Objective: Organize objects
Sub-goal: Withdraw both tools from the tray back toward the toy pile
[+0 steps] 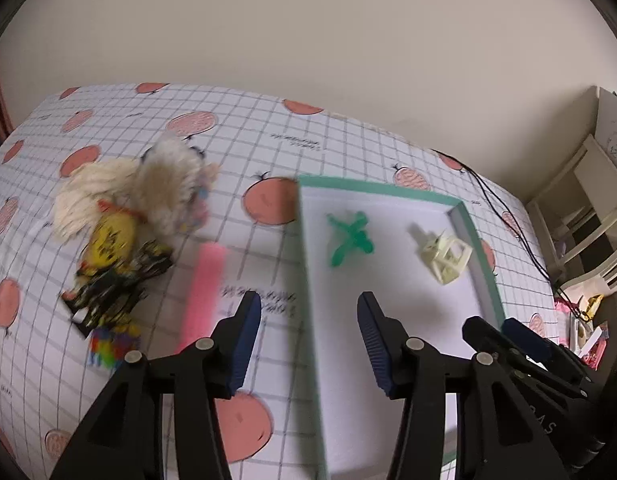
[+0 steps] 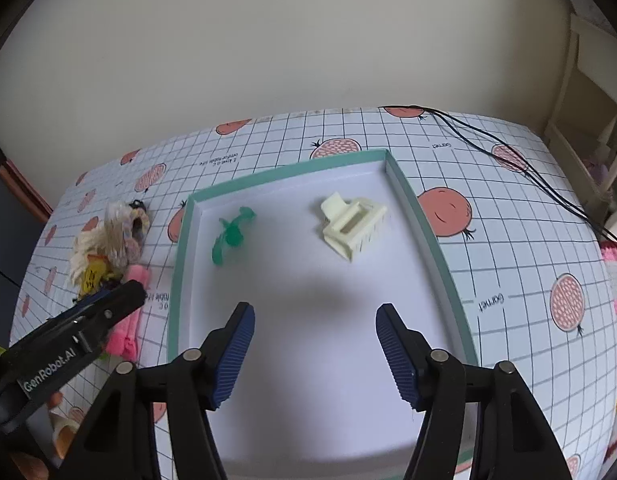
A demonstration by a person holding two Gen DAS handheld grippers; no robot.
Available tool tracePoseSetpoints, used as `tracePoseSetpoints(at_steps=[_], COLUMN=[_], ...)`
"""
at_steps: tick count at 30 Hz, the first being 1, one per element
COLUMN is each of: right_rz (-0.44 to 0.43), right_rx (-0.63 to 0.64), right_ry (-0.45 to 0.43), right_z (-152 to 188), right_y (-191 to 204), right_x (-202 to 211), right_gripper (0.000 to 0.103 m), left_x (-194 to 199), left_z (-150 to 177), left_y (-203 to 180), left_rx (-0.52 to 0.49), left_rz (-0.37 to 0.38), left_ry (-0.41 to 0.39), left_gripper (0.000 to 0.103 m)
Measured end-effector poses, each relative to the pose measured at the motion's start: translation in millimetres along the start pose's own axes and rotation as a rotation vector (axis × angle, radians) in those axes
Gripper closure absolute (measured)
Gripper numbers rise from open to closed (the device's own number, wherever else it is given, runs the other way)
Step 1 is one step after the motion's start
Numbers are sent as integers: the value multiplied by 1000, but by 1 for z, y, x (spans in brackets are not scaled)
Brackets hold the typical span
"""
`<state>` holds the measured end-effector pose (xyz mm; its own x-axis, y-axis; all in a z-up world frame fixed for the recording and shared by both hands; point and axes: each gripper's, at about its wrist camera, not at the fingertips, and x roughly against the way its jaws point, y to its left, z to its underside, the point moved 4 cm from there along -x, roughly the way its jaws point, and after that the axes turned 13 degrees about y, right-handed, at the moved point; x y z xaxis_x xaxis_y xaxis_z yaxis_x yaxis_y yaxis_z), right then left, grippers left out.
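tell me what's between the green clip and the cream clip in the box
Nothing: in the right wrist view only bare white box floor separates the green clip from the cream clip.

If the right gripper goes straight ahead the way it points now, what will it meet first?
Probably the bare white floor of the teal-rimmed tray. The open right gripper aims between the green hair clip and the cream claw clip; depth is unclear.

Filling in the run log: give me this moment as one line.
left tongs: open, empty | right tongs: open, empty, over tray | in tray: green clip, cream clip | outside tray: pink item, plush toy
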<state>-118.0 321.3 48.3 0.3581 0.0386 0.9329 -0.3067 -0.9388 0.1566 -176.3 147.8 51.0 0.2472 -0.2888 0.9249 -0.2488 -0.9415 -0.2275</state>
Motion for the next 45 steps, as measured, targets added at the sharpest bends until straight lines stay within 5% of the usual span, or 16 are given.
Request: tracePoseSetpoints(at_steps=[11, 22, 25, 45], right_rz=[15, -19, -16, 38], right_rx=[26, 2, 3, 8], right_ry=[1, -7, -6, -1], right_z=[20, 24, 25, 19], right_y=[1, -5, -4, 5], right_x=[-5, -7, -9, -3], right_gripper=[31, 8, 2, 0], left_x=[1, 8, 9, 22], left_z=[26, 28, 28, 28], left_y=[26, 46, 51, 61], left_rx=[42, 77, 104, 141], left_rz=[-15, -43, -40, -62], left_ry=[-14, -50, -59, -83], left_gripper=[23, 11, 0, 0])
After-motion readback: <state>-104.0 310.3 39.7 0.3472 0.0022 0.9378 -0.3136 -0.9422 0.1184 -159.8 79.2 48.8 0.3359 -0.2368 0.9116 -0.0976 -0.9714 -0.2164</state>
